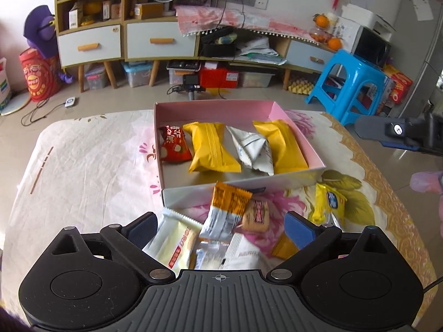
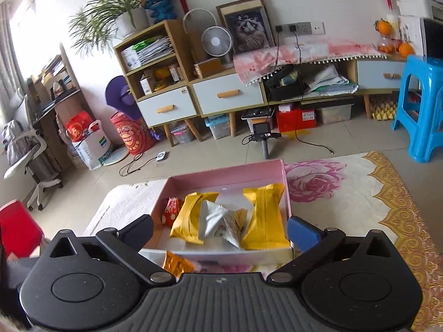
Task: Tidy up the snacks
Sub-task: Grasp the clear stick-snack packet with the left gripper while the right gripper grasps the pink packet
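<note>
A pink box (image 1: 293,123) sits on the table and holds a red packet (image 1: 174,144), two yellow packets (image 1: 211,146) and a white packet (image 1: 253,149). My left gripper (image 1: 220,228) is open, low over a loose pile in front of the box: a cream bar (image 1: 173,242), an orange-and-white packet (image 1: 225,210), a small biscuit packet (image 1: 257,215) and a yellow packet (image 1: 328,203). My right gripper (image 2: 220,231) is open and empty, above the box's near wall (image 2: 221,256). It also shows at the right edge of the left wrist view (image 1: 398,134).
The table carries a floral cloth (image 1: 83,160). Beyond it are a tiled floor, a blue stool (image 1: 351,83), low cabinets (image 1: 160,41), storage bins and a small camera on a stand (image 1: 191,83). A red chair (image 2: 16,229) stands at the left.
</note>
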`<act>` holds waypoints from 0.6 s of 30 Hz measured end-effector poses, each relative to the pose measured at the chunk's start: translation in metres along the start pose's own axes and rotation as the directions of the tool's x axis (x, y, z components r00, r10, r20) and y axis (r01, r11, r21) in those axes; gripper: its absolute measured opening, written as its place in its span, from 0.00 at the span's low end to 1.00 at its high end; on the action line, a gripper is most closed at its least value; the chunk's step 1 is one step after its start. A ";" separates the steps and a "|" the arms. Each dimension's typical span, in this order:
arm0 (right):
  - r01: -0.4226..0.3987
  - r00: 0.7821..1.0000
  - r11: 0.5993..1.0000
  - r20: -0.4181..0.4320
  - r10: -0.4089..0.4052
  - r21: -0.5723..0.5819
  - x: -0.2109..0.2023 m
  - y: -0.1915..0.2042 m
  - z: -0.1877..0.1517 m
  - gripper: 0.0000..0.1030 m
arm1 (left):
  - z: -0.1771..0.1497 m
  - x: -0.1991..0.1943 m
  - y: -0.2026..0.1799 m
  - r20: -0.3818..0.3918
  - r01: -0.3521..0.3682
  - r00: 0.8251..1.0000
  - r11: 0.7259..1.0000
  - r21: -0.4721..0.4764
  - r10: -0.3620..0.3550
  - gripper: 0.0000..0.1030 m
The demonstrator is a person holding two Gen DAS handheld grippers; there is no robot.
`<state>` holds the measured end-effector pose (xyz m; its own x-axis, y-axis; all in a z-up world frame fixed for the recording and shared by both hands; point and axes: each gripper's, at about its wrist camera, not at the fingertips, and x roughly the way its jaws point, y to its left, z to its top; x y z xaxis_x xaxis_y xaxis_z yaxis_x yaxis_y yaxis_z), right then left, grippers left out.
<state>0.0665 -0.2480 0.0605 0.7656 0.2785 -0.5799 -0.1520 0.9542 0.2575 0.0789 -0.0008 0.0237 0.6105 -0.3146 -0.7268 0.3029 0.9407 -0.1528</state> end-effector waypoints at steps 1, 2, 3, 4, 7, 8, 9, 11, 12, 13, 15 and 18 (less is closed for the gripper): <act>0.005 1.000 1.000 0.005 -0.005 -0.021 -0.004 0.001 -0.005 0.92 | -0.003 -0.002 0.002 0.002 0.005 1.000 1.000 0.002 -0.005 0.96; 0.008 1.000 0.999 0.010 -0.008 -0.043 -0.007 0.001 -0.008 0.92 | -0.006 -0.004 0.003 0.006 0.010 1.000 1.000 0.003 -0.010 0.96; 0.009 1.000 0.998 0.016 -0.008 -0.064 -0.010 0.001 -0.013 0.92 | -0.009 -0.005 0.005 0.012 0.010 1.000 1.000 0.004 -0.010 0.96; 0.009 1.000 0.997 0.023 -0.007 -0.080 -0.011 0.000 -0.017 0.92 | -0.013 -0.007 0.008 0.021 0.008 1.000 1.000 0.008 -0.008 0.96; 0.033 0.999 0.994 0.042 -0.029 -0.107 -0.013 -0.006 -0.032 0.92 | -0.023 -0.011 0.013 0.052 -0.011 0.999 0.999 0.039 0.009 0.96; 0.047 0.998 0.992 0.042 -0.042 -0.115 -0.012 -0.009 -0.037 0.92 | -0.027 -0.012 0.014 0.065 -0.023 0.998 0.998 0.056 0.020 0.96; 0.058 0.998 0.990 0.038 -0.054 -0.125 -0.012 -0.011 -0.041 0.92 | -0.032 -0.013 0.017 0.078 -0.039 0.996 0.996 0.076 0.033 0.96; 0.077 0.997 0.987 0.027 -0.074 -0.142 -0.013 -0.017 -0.051 0.92 | -0.041 -0.012 0.020 0.090 -0.061 0.995 0.993 0.099 0.052 0.96; 0.083 0.996 0.986 0.022 -0.081 -0.146 -0.013 -0.020 -0.055 0.92 | -0.045 -0.012 0.022 0.088 -0.064 0.995 0.993 0.103 0.055 0.96; 0.086 0.996 0.985 0.015 -0.085 -0.149 -0.014 -0.023 -0.060 0.92 | -0.049 -0.011 0.024 0.082 -0.062 0.995 0.993 0.102 0.053 0.96; 0.091 0.996 0.985 -0.002 -0.092 -0.149 -0.014 -0.026 -0.069 0.92 | -0.056 -0.009 0.028 0.068 -0.042 0.997 0.995 0.090 0.036 0.96; 0.081 0.996 0.987 -0.035 -0.087 -0.135 -0.014 -0.031 -0.080 0.92 | -0.068 -0.004 0.031 0.033 0.000 0.999 0.996 0.085 -0.002 0.96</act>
<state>0.0100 -0.2729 -0.0012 0.7538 0.1981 -0.6266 -0.1722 0.9797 0.1026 0.0360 0.0387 -0.0239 0.6338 -0.3210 -0.7037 0.3636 0.9267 -0.0952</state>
